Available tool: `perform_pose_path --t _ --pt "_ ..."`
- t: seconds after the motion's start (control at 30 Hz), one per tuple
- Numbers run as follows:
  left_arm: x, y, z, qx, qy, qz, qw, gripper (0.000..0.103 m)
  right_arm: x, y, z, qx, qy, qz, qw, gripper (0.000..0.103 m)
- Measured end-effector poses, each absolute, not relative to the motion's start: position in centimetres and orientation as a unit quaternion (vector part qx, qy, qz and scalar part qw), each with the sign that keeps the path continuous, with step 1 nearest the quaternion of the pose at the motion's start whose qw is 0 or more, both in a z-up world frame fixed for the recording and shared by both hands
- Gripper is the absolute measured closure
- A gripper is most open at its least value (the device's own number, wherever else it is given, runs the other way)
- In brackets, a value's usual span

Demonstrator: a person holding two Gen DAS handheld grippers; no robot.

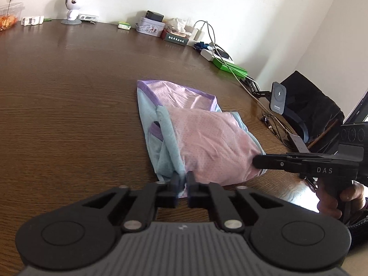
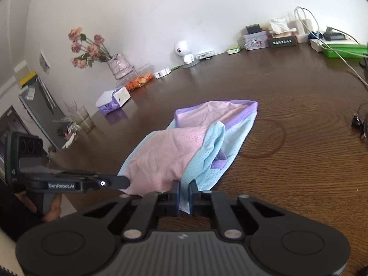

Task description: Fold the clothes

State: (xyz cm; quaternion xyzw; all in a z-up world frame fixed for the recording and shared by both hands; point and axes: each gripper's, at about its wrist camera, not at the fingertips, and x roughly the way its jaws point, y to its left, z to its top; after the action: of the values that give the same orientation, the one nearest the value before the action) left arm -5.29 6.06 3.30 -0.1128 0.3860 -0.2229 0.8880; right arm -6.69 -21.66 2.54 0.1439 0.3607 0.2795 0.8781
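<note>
Two tools, left tool (image 1: 181, 179) and right tool (image 2: 184, 187), each pinch the garment (image 1: 207, 138); clutter lines the table (image 1: 69, 92) edge.

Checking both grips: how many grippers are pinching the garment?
2: left gripper clamps the garment at its near blue edge; right gripper clamps its near pink-blue corner.

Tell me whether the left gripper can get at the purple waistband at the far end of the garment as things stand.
Probably not right away: the left gripper is shut on the near edge of the garment. The purple waistband lies uncovered beyond, with bare table beside it, so only that grip hinders it.
</note>
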Motion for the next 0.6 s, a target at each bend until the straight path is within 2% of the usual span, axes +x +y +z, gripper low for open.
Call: perform_pose_path --t 0.03,0.07,0.1,0.13,0.17,0.2,0.23,0.33,0.4,0.43,0.47,0.5,0.53,0.6 --pt "-5.3 6.1 3.3 -0.113 0.384 -0.224 0.888 0.072 -6.7 -21.7 2.5 0.14 0.363 0.278 0.878 0.09" --pt "-5.3 6.0 3.4 -0.112 0.383 -0.227 0.888 0.063 -6.9 -21.6 2.6 0.131 0.36 0.271 0.883 0.087" --pt "-5.2 5.9 3.3 -0.108 0.385 -0.229 0.887 0.064 -7.1 -21.4 2.6 0.126 0.356 0.269 0.886 0.077" --pt "-5.2 5.7 3.3 -0.103 0.388 -0.231 0.886 0.077 -7.3 -21.2 2.7 0.12 0.352 0.268 0.889 0.072" --pt "-5.1 5.6 3.1 -0.099 0.393 -0.232 0.884 0.101 -7.5 -20.9 2.7 0.114 0.351 0.273 0.888 0.073" --pt "-5.0 5.5 2.9 -0.096 0.402 -0.23 0.881 0.101 -7.6 -20.6 2.6 0.105 0.354 0.272 0.889 0.08" --pt "-5.0 5.7 2.7 -0.096 0.403 -0.23 0.881 0.101 -7.6 -20.4 2.5 0.095 0.356 0.271 0.889 0.1" --pt "-5.0 6.2 2.6 -0.099 0.404 -0.231 0.88 0.101 -7.6 -20.8 2.1 0.081 0.365 0.271 0.887 0.101" --pt "-5.2 6.4 2.8 -0.106 0.396 -0.226 0.883 0.096 -7.7 -21.3 2.2 0.078 0.362 0.263 0.891 0.101" --pt "-5.3 6.6 3.0 -0.106 0.39 -0.225 0.887 0.086 -7.9 -21.4 2.3 0.077 0.357 0.263 0.893 0.096" --pt "-5.5 6.7 3.3 -0.104 0.381 -0.224 0.891 0.063 -8.2 -21.5 2.6 0.077 0.35 0.265 0.895 0.094" --pt "-5.8 6.8 3.6 -0.101 0.367 -0.221 0.898 0.051 -8.3 -21.5 2.7 0.076 0.348 0.272 0.894 0.088" --pt "-6.0 6.8 3.9 -0.096 0.353 -0.214 0.906 0.041 -8.5 -21.4 2.8 0.074 0.345 0.278 0.893 0.076" --pt "-5.8 6.6 4.0 -0.085 0.343 -0.219 0.91 0.04 -8.7 -21.1 2.9 0.068 0.336 0.285 0.895 0.063"
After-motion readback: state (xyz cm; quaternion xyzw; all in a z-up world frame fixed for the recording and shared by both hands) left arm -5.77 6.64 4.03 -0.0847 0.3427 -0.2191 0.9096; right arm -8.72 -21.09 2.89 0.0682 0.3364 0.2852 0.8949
